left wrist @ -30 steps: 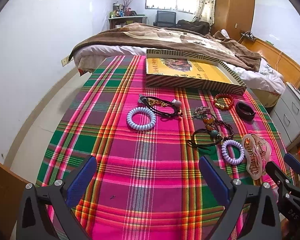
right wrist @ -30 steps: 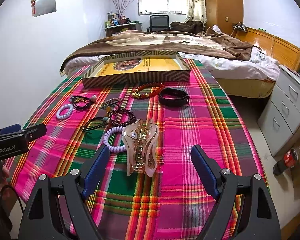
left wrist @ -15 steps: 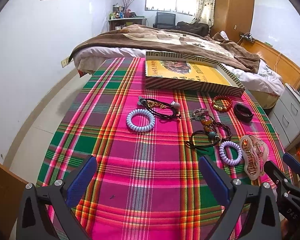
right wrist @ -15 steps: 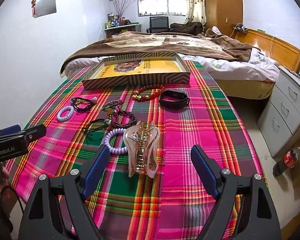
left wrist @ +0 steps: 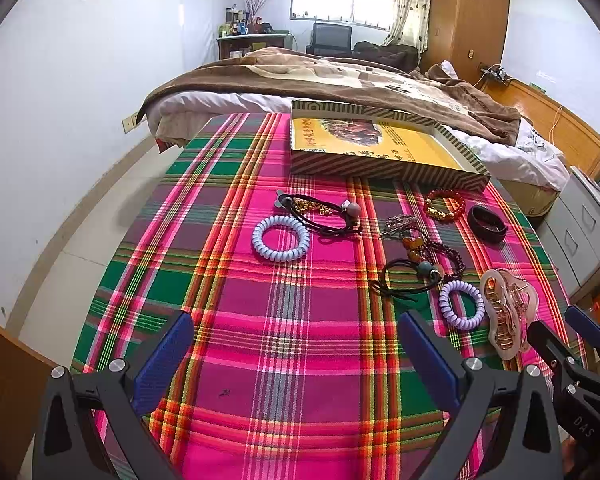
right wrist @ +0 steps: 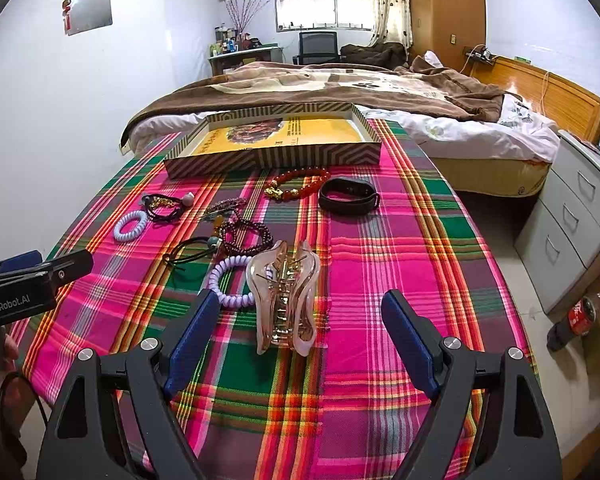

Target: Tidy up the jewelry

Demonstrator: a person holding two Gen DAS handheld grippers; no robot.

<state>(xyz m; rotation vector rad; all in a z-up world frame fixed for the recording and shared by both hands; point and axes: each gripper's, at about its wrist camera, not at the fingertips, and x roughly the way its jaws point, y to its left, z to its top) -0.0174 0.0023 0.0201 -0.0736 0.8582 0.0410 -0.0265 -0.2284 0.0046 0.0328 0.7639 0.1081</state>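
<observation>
The plaid tablecloth [right wrist: 400, 248] covers the whole tabletop. At its far edge lies the shallow striped box [right wrist: 276, 156] with a yellow bottom, and nothing is inside it. All the jewelry is still on the cloth, in front of the box.

Compared with one second ago, both cameras have moved a little back from the far edge: the box and the pieces now sit slightly lower and nearer in both views. No piece has changed its place on the cloth.

The right gripper [right wrist: 296, 326] hovers over the near part of the tabletop with its jaws wide apart and nothing between them. The pink hair claw [right wrist: 284, 296] lies just ahead of it, between the two blue pads [right wrist: 190, 330] as the right wrist camera sees it, and touches neither. The left gripper [left wrist: 296, 354] is also fully apart and holds nothing; only bare cloth is in front of it.

The black band [right wrist: 348, 196] and the red bead bracelet [right wrist: 298, 186] lie nearest to the box. The light blue coil tie [left wrist: 280, 238] lies toward the left edge, touching the black cord tie [left wrist: 320, 216] behind it. The dark bead bracelet [right wrist: 246, 236] lies near the middle, and the purple coil tie [right wrist: 230, 282] touches the claw's left side.
</observation>
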